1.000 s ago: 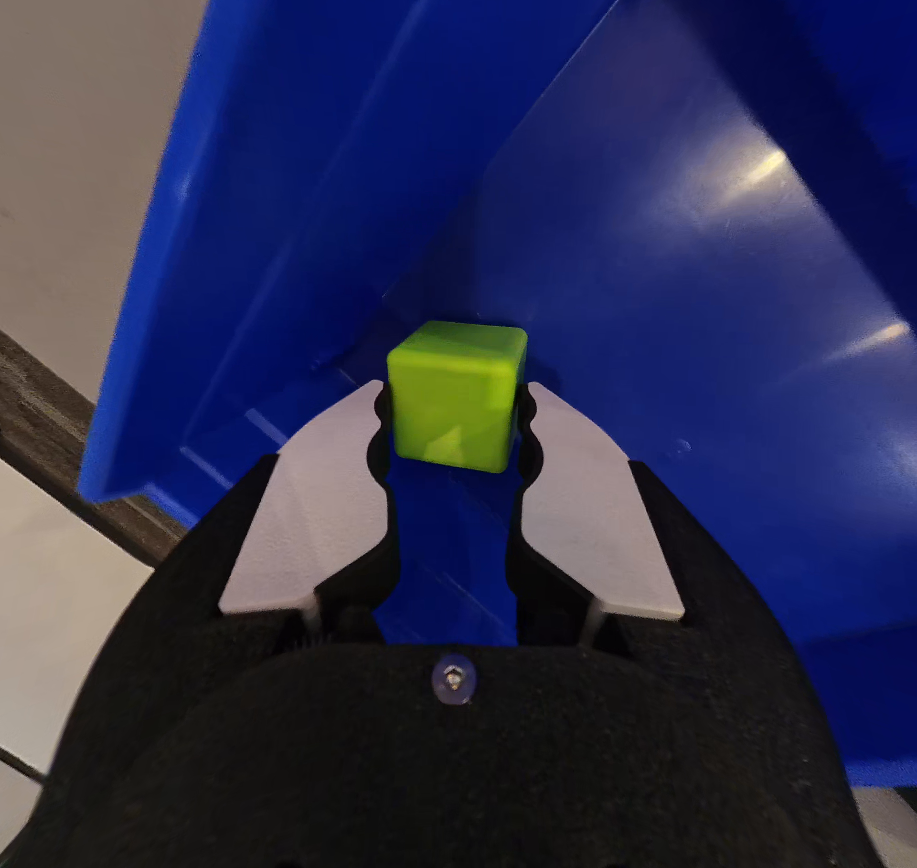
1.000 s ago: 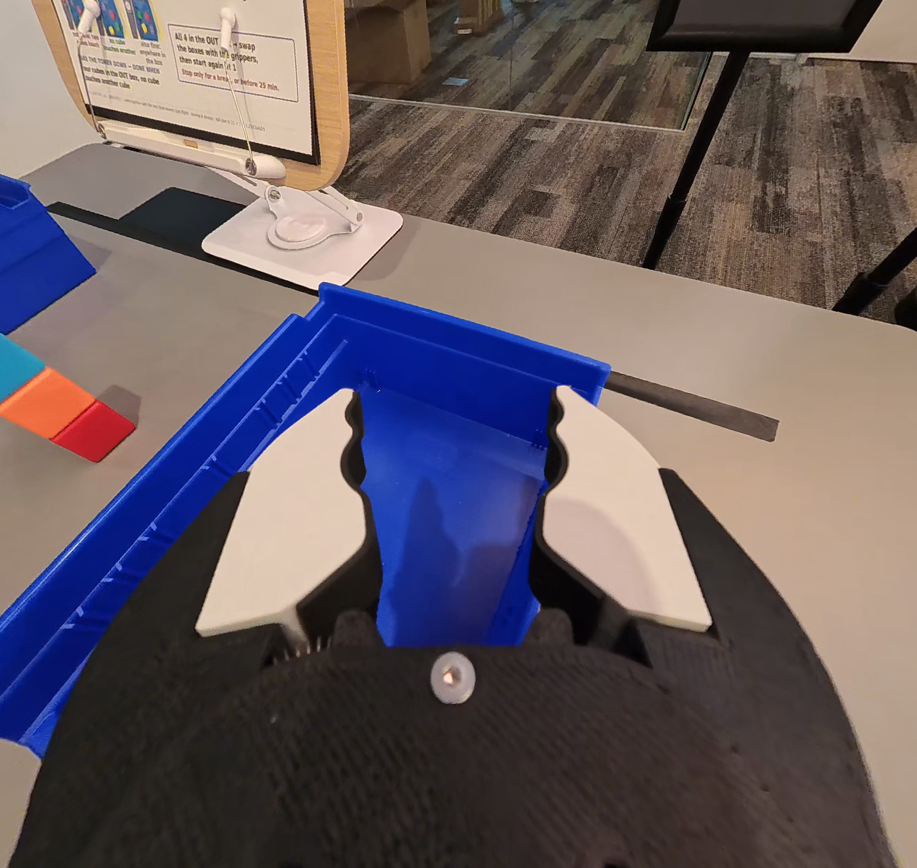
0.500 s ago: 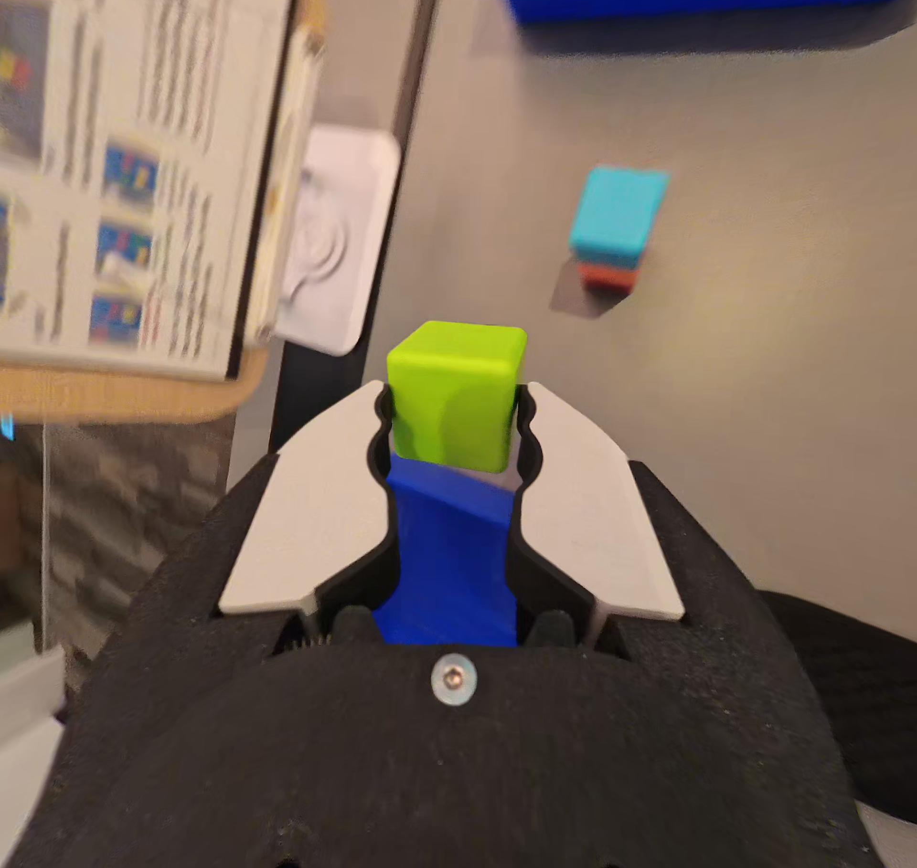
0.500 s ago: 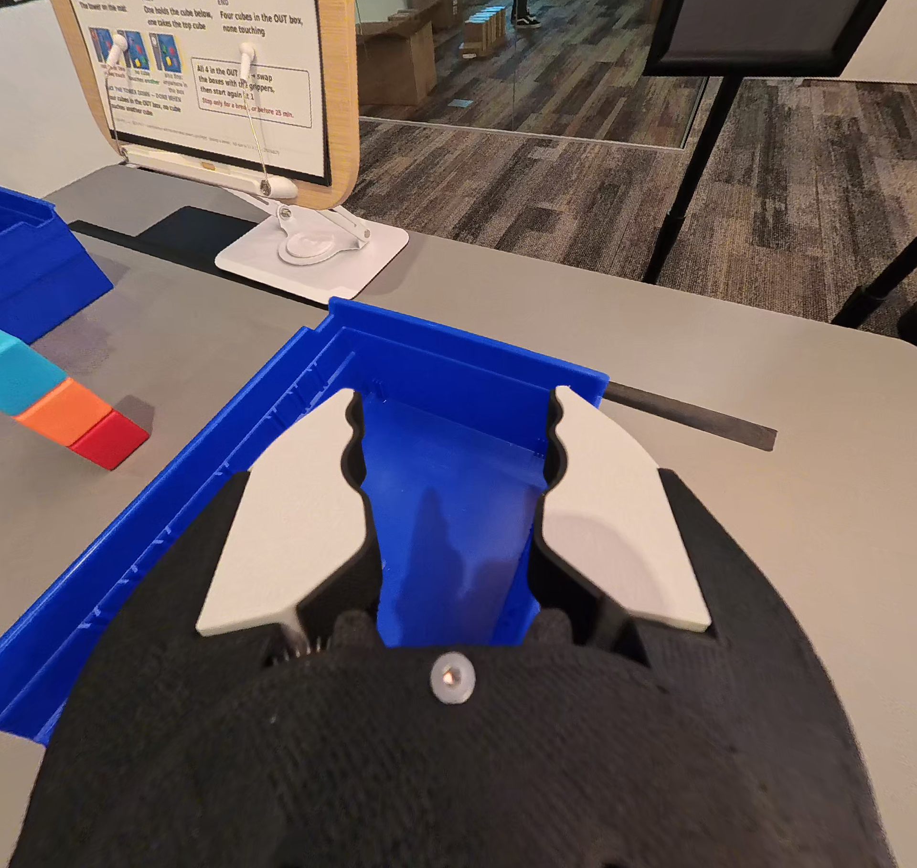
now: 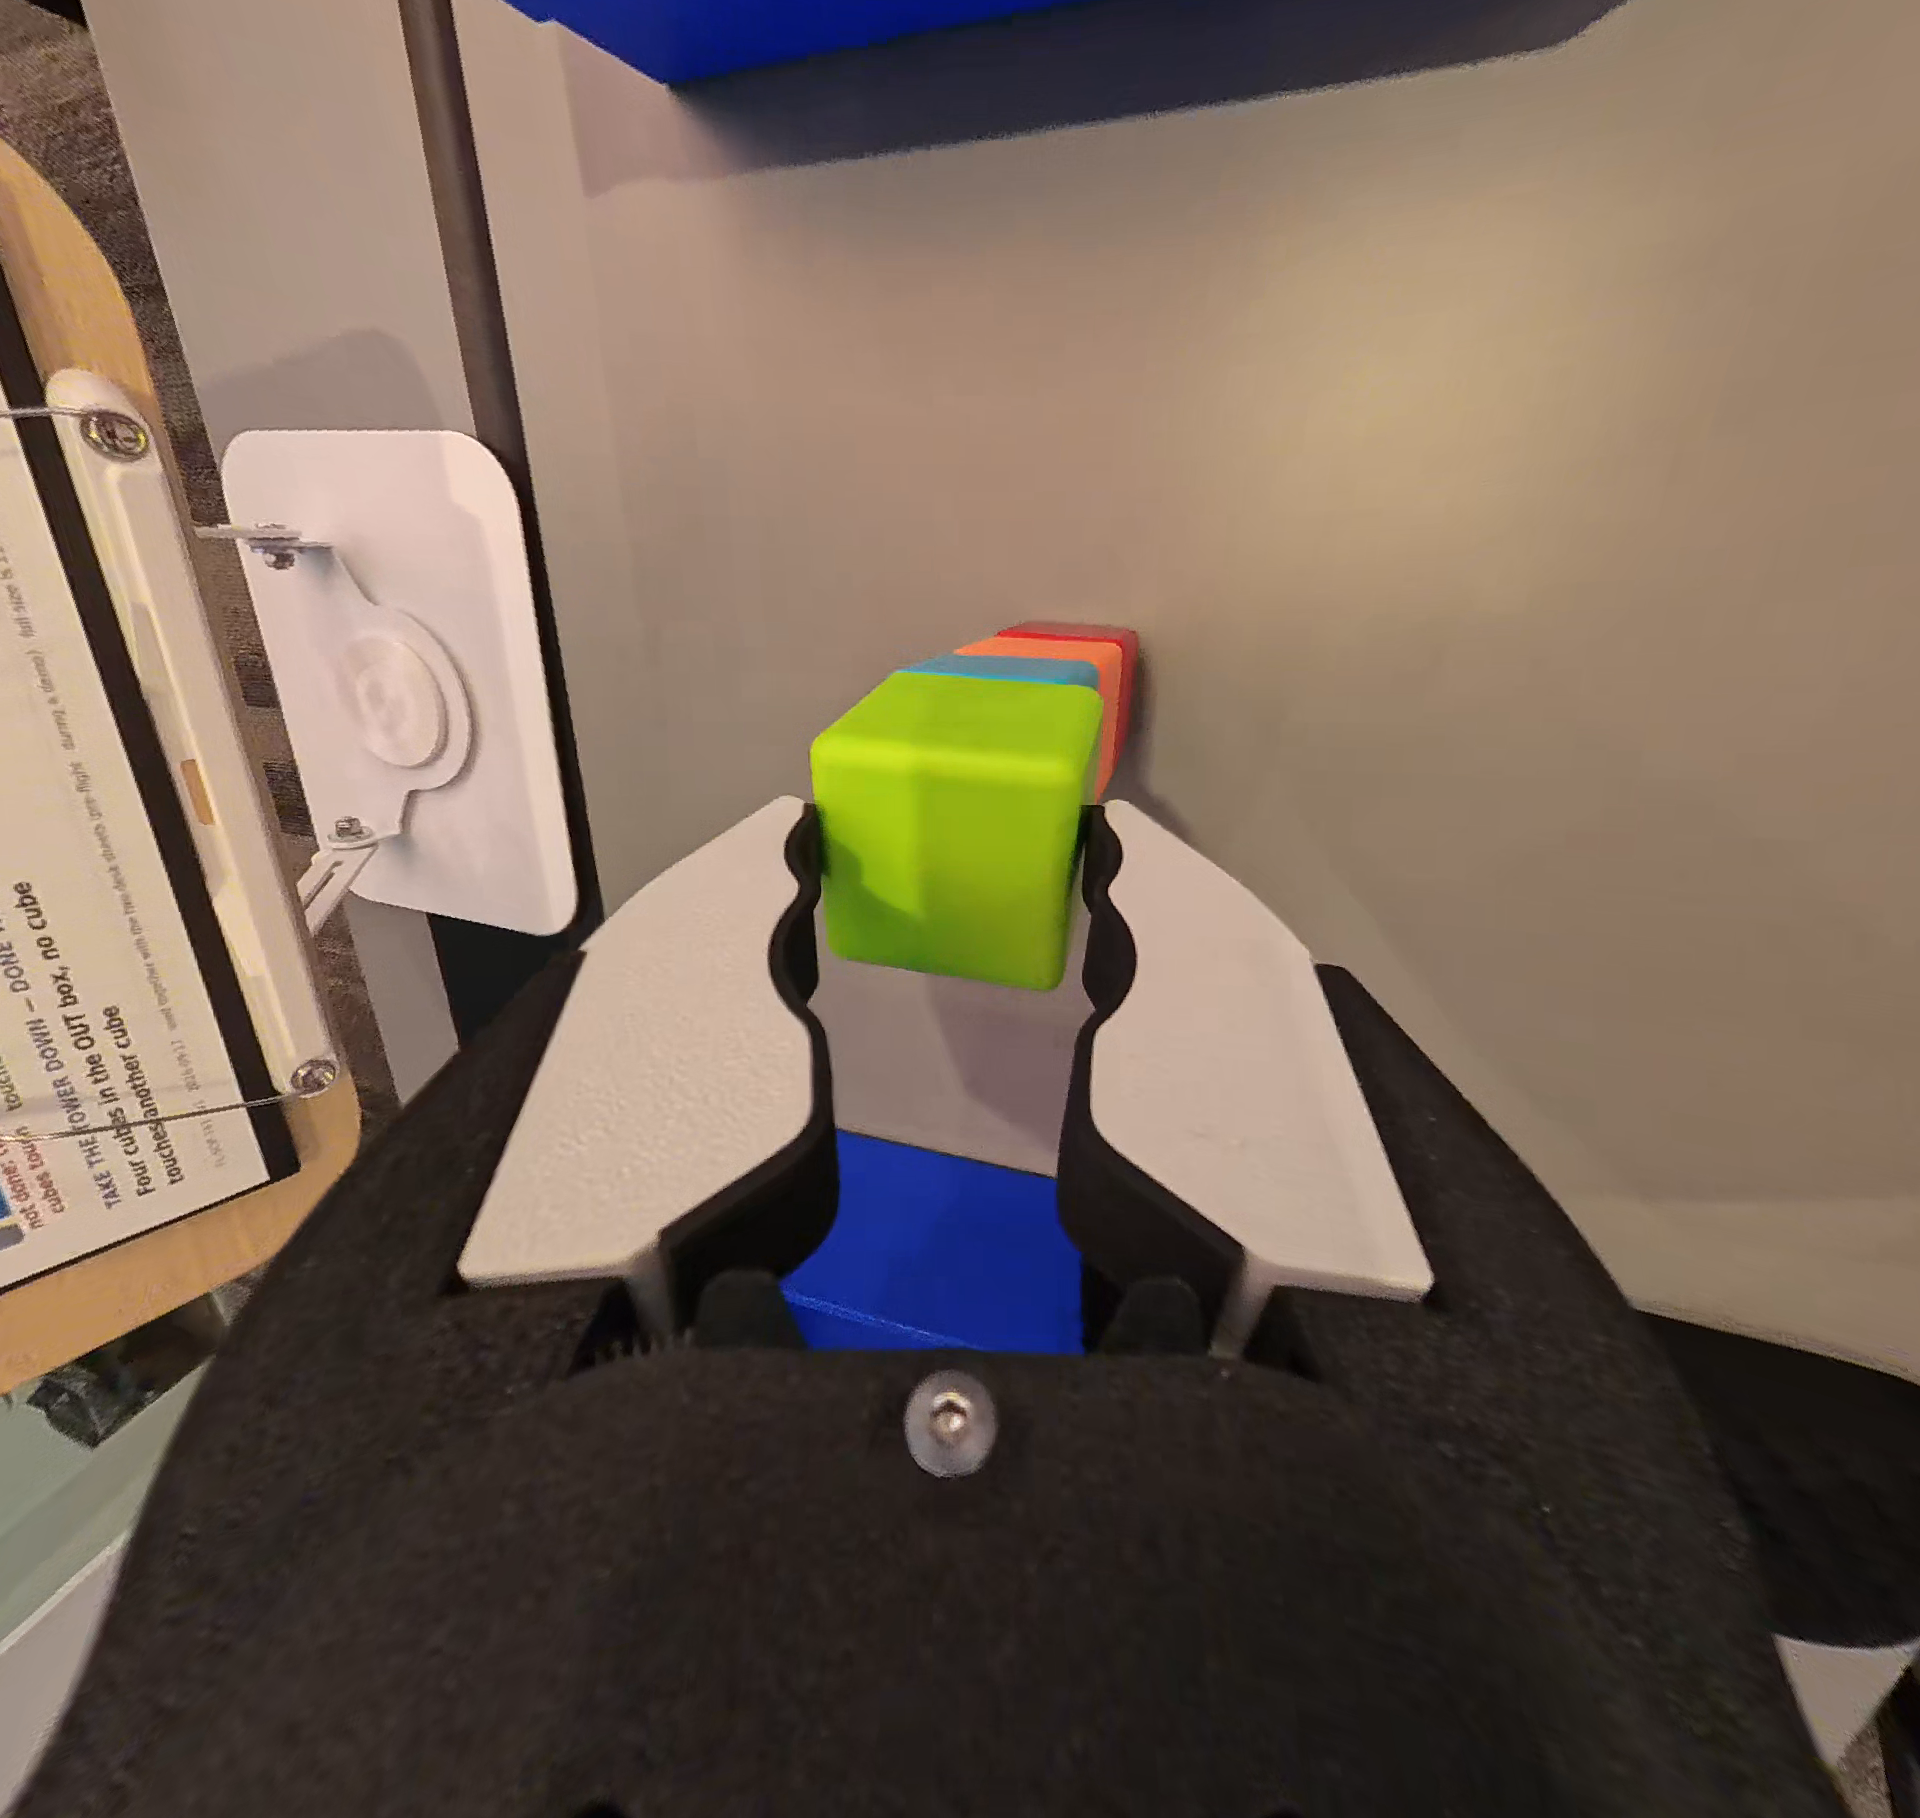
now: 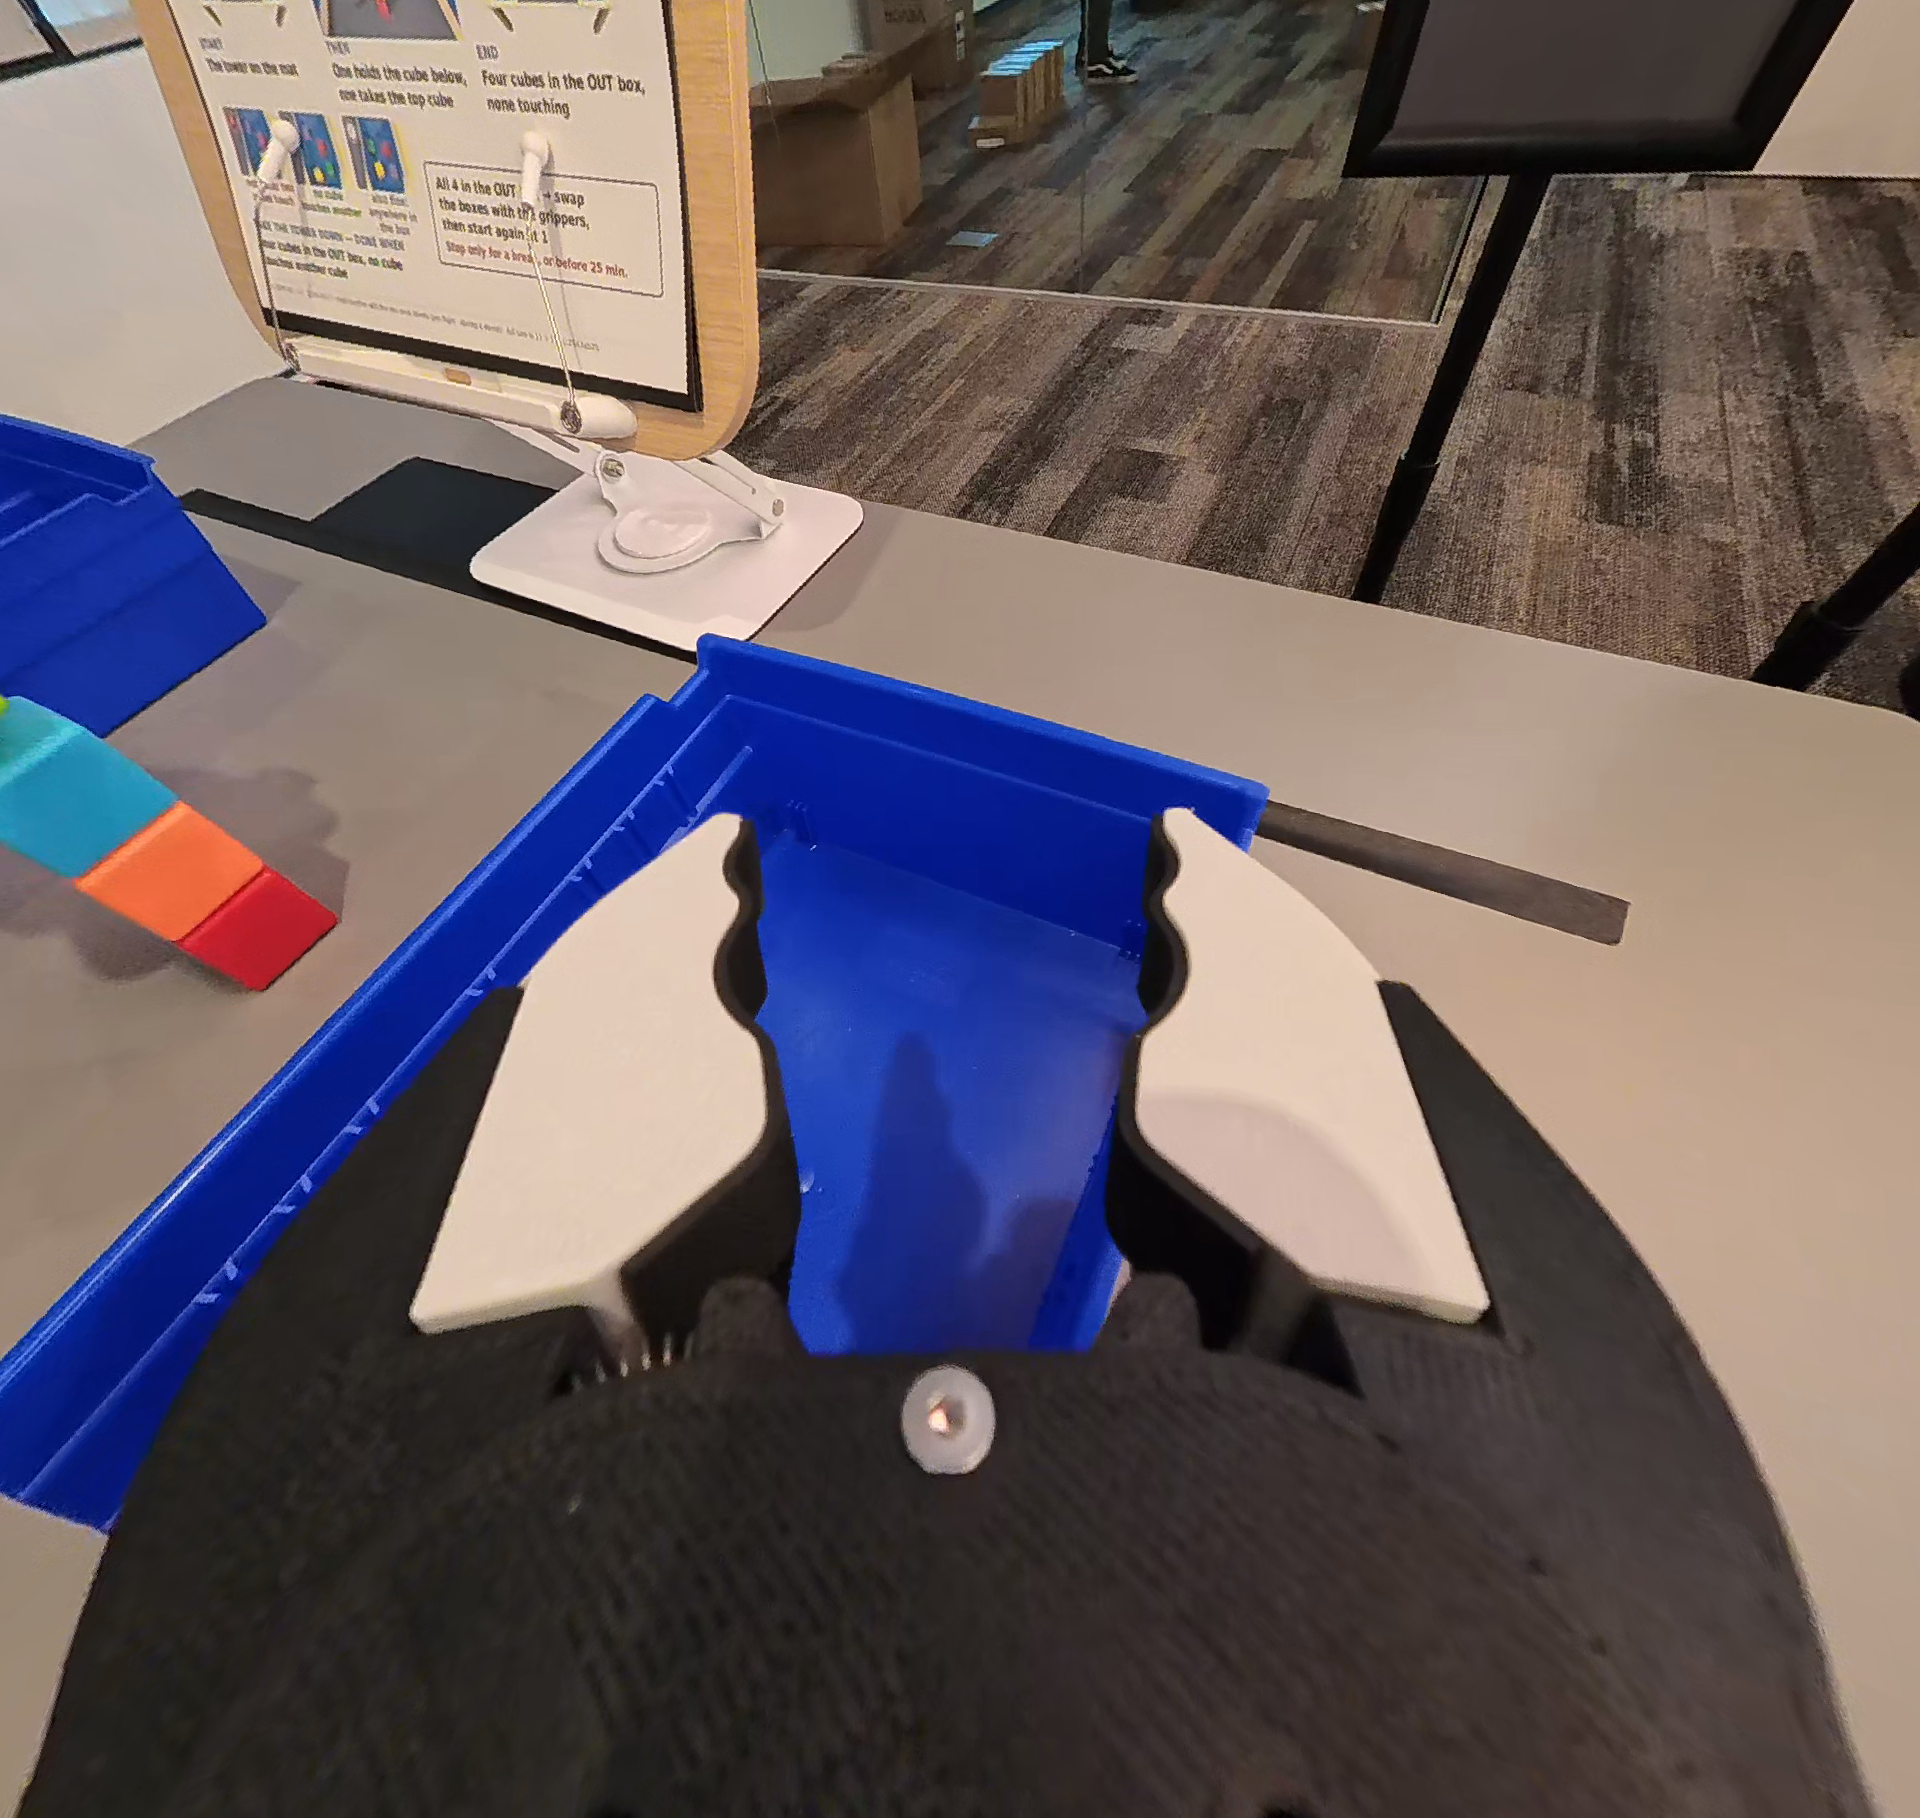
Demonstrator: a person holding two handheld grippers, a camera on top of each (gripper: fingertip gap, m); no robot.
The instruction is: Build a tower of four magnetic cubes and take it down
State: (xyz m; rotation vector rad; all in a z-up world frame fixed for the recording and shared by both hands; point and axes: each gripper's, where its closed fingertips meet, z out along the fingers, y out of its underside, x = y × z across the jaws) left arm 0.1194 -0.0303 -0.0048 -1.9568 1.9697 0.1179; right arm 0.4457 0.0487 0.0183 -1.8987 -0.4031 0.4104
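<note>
My left gripper (image 5: 953,825) is shut on a green cube (image 5: 940,864) and holds it against the top end of a tower of three cubes: teal (image 5: 1006,669), orange (image 5: 1110,719), red (image 5: 1070,634). I cannot tell whether green and teal touch. The right wrist view shows the tower at the left edge: teal (image 6: 62,802), orange (image 6: 171,869), red (image 6: 260,927), with a sliver of green (image 6: 4,710) on top. My right gripper (image 6: 951,901) is open and empty over an empty blue bin (image 6: 582,895).
A second blue bin (image 6: 114,584) stands left of the tower; part of it shows under my left gripper (image 5: 935,1238). An instruction board (image 6: 447,137) on a white stand (image 6: 675,563) stands at the grey table's far edge. A black strip (image 6: 1444,869) lies right of the bin. Left tips to right tips: about 35 cm.
My left gripper has lifted the green cube out of the blue bin and carried it across to the tower's top. My right gripper has stayed open over its bin, barely shifting.
</note>
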